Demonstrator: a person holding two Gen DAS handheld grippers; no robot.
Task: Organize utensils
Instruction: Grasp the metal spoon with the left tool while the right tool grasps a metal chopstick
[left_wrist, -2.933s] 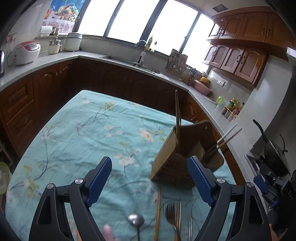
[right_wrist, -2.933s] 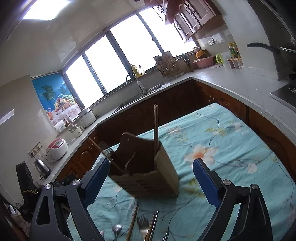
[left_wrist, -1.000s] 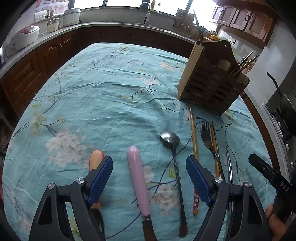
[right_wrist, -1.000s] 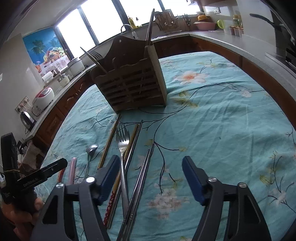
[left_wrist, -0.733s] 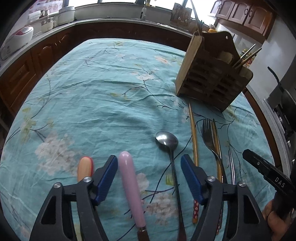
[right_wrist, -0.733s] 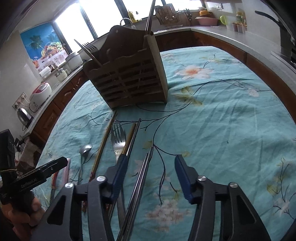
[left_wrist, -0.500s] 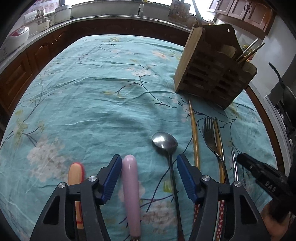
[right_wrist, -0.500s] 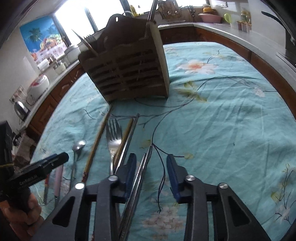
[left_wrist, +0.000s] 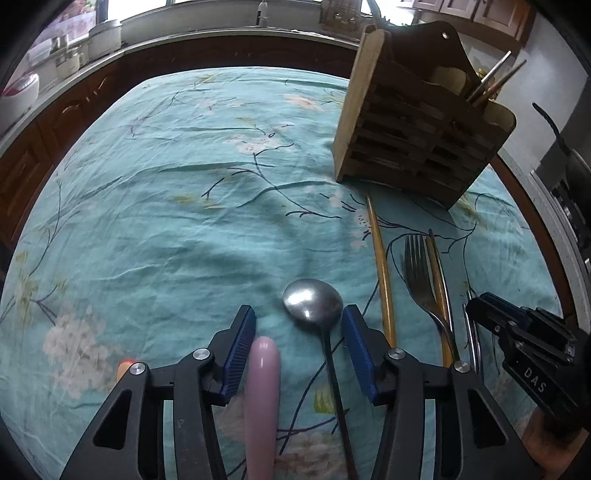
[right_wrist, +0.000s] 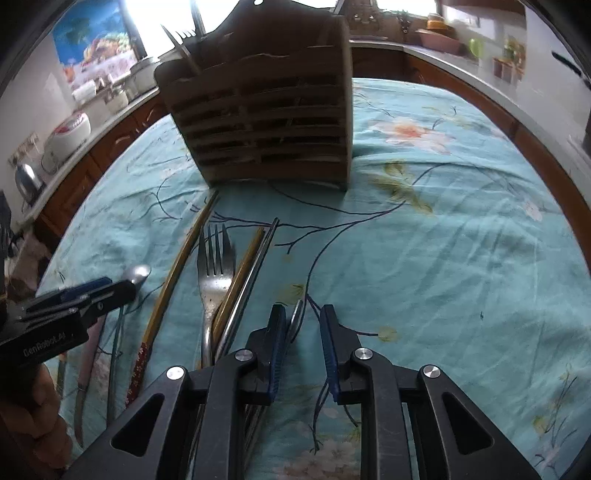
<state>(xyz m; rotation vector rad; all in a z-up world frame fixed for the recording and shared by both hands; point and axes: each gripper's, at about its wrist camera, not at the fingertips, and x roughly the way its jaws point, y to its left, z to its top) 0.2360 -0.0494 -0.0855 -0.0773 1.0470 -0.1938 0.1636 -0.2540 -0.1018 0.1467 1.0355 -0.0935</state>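
Utensils lie in a loose row on the near part of the teal floral tablecloth (left_wrist: 177, 206), with the wooden slatted holder (left_wrist: 417, 136) standing at the far right of the left wrist view. The left gripper (left_wrist: 298, 334) sits low over the cloth, jaws partly spread, and between them lie two things: the pink knife handle (left_wrist: 263, 398), just beside the left pad, and the thin handle of the spoon (left_wrist: 313, 303), whose bowl sits just past the fingertips. Nothing looks pinched.

This view alone shows an orange-tipped handle (left_wrist: 123, 368) peeking out left of the gripper body. Right of the spoon come a yellow chopstick (left_wrist: 380, 266), then the fork (left_wrist: 421, 280) with another chopstick touching it, then thin metal chopsticks beside the right gripper's black nose.

Over in the right wrist view, the right gripper (right_wrist: 303, 326) has its jaws drawn close with only a narrow gap, and the tips of the metal chopsticks (right_wrist: 295, 317) stand between the pads against the left one. Whether they are truly clamped, I cannot tell.

Only this view shows the holder's (right_wrist: 266, 122) front slats square on, a fork's tines poking out of its top left, and a second dark chopstick (right_wrist: 255, 269) beside the yellow one. The holder stands at the far centre, the fork (right_wrist: 216, 266) lying near-left of it.
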